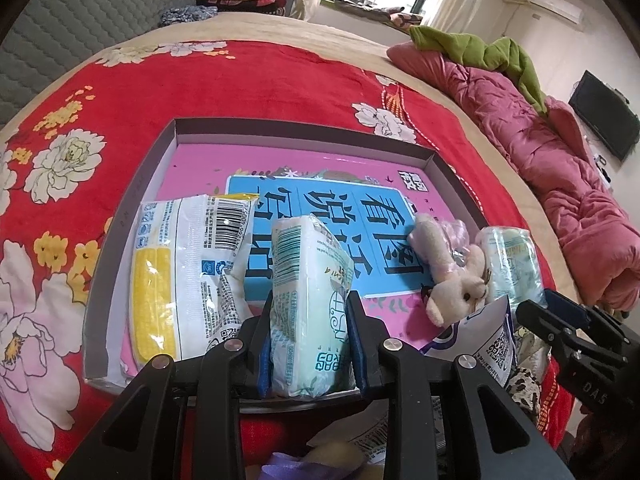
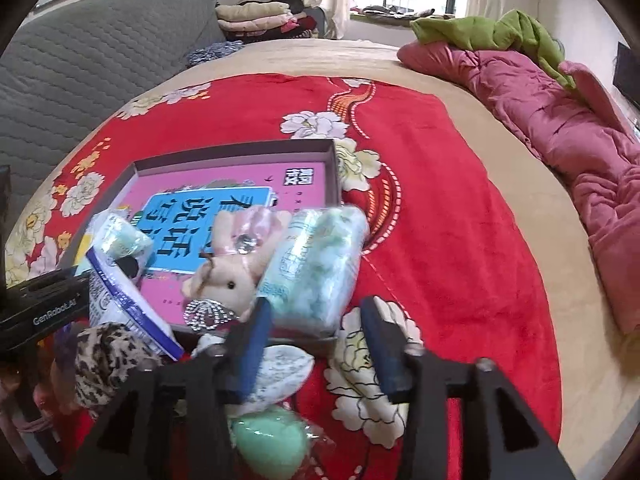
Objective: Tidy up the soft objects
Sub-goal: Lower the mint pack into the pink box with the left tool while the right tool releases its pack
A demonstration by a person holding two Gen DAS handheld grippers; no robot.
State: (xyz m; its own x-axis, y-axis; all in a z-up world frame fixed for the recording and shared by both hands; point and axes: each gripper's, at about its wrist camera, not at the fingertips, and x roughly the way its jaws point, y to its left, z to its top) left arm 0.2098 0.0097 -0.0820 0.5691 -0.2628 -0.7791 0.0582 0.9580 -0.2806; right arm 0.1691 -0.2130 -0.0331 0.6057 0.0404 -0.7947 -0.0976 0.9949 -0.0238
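Note:
A shallow grey-walled box [image 1: 304, 126] with a pink and blue printed bottom lies on the red floral blanket. My left gripper [image 1: 310, 304] is shut on a green-white tissue pack [image 1: 308, 280], held upright over the box's near edge. In the box are a white and yellow pack [image 1: 180, 280] at the left and a beige plush bunny [image 1: 452, 276] at the right. My right gripper [image 2: 316, 320] stands open. A second tissue pack [image 2: 316, 268] rests on the box's right wall [image 2: 334, 176], between the fingers, with a gap to the right pad.
A white-blue pouch [image 2: 120, 300], leopard-print fabric [image 2: 104, 360], a white patterned pad [image 2: 280, 372] and a wrapped green ball [image 2: 268, 440] lie near the box's front. A pink quilt [image 2: 580, 148] with green cloth runs along the right. Folded clothes [image 2: 256, 16] sit far back.

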